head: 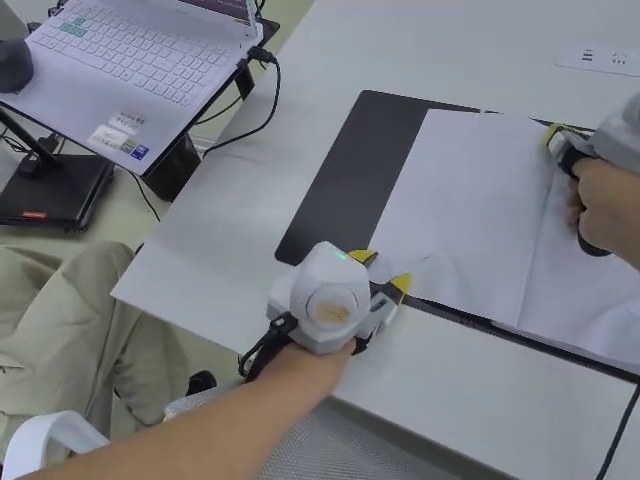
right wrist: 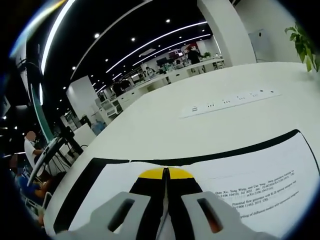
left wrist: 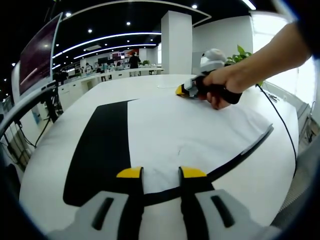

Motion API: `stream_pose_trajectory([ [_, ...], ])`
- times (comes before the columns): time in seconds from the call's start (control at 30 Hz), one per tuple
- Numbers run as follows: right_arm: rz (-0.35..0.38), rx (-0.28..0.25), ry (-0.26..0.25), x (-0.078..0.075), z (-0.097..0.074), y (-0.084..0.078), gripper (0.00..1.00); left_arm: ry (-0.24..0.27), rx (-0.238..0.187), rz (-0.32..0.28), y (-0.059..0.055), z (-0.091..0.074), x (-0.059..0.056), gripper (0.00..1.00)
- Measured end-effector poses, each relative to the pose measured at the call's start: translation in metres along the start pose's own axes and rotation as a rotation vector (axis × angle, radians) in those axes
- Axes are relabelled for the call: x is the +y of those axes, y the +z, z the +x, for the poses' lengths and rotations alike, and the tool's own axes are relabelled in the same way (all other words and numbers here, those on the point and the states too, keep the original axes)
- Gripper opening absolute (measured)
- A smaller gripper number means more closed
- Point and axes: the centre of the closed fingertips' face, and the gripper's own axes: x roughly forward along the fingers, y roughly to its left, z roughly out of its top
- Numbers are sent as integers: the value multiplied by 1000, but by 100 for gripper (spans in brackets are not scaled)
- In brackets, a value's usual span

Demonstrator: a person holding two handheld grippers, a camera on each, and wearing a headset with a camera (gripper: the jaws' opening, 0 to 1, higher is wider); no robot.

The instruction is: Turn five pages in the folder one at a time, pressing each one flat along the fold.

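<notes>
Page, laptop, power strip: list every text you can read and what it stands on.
Page: printed lines, too blurred to quote.
Laptop stickers: too small to read.
Power strip: markings too small to read.
No text here reads clearly.

folder cover (head: 340,190): matt black | pages (head: 470,200): smooth white paper | table (head: 230,230): matt white

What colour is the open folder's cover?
Black. The folder cover shows best in the head view, left of the white pages.
</notes>
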Motion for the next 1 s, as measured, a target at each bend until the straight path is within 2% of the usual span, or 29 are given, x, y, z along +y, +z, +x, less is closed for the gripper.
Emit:
stream_pose_trajectory([
  [0.23,-7,-6,38,5,-12,-7,0,0,-1,-2,0,2,-1,26],
  [0.37,-2,-1,51,12,-32,-16,0,0,-2,-2,1,2,-1,26],
  [0.43,2,-3,57,8,-32,-15,0,1,-2,-5,1,2,-1,26],
  [0.6,-8,8,75,30,-65,-25,0,1,-5,-7,1,2,-2,26],
  [0.7,-10,14,86,36,-79,-30,0,1,-8,-12,1,2,-2,26],
  [0.77,-8,16,87,39,-85,-32,0,2,-8,-15,0,2,-2,26],
  [0.9,2,16,81,34,-83,-34,0,2,-8,-13,0,3,-2,26],
  [1.0,11,20,79,39,-95,-38,0,2,-11,-12,0,3,-1,26],
])
